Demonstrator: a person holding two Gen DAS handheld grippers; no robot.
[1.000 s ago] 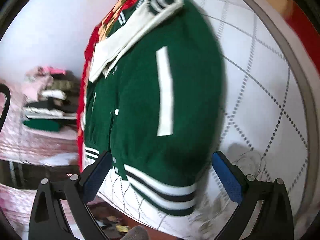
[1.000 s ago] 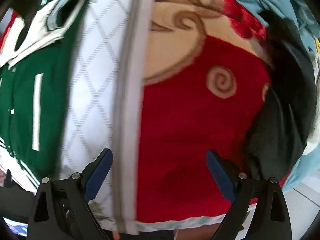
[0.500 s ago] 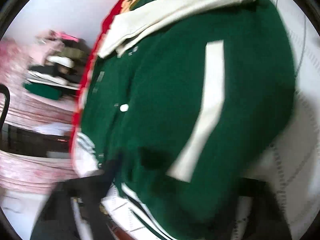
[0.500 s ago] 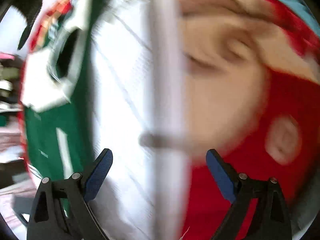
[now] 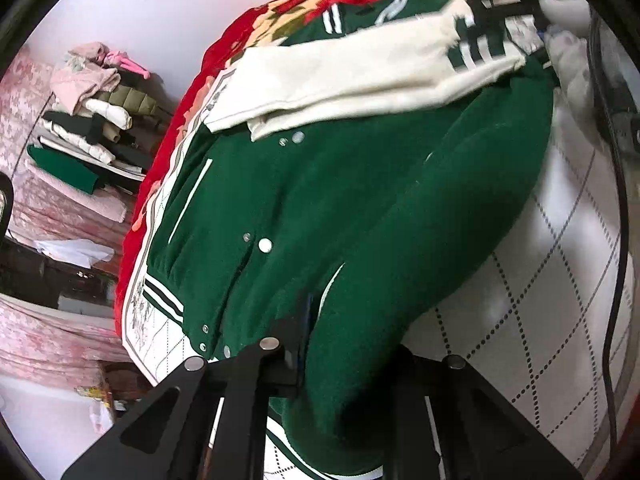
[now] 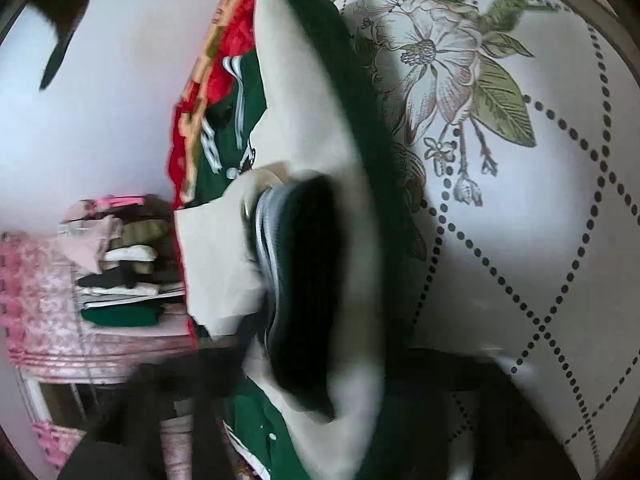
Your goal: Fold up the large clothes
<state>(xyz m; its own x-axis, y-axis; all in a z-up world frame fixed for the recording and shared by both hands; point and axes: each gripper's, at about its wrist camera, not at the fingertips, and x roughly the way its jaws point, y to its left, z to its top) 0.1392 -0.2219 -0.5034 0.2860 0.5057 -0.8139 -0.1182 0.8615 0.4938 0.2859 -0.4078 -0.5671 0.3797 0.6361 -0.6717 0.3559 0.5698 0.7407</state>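
A green varsity jacket [image 5: 360,200] with cream sleeves lies front up on a white quilted cover [image 5: 552,288]. My left gripper [image 5: 348,348] is shut on a fold of the green body near the striped hem, and the cloth hides its right finger. One cream sleeve [image 5: 352,72] lies across the chest. In the blurred right wrist view that sleeve's end [image 6: 312,272] and its dark striped cuff fill the space between the jaws. My right gripper [image 6: 320,364] is closing on the sleeve, its dark fingers against the cloth on both sides.
A red floral blanket [image 5: 224,72] lies under the cover on the far side. A stack of folded clothes [image 5: 88,128] sits on a pink surface beyond the bed. A black cable [image 5: 616,240] runs down the right edge. The cover has a flower print [image 6: 436,56].
My left gripper went from open around the jacket's hem to shut on the green cloth. My right gripper swung from the red blanket over to the jacket's sleeve, and its jaws narrowed.
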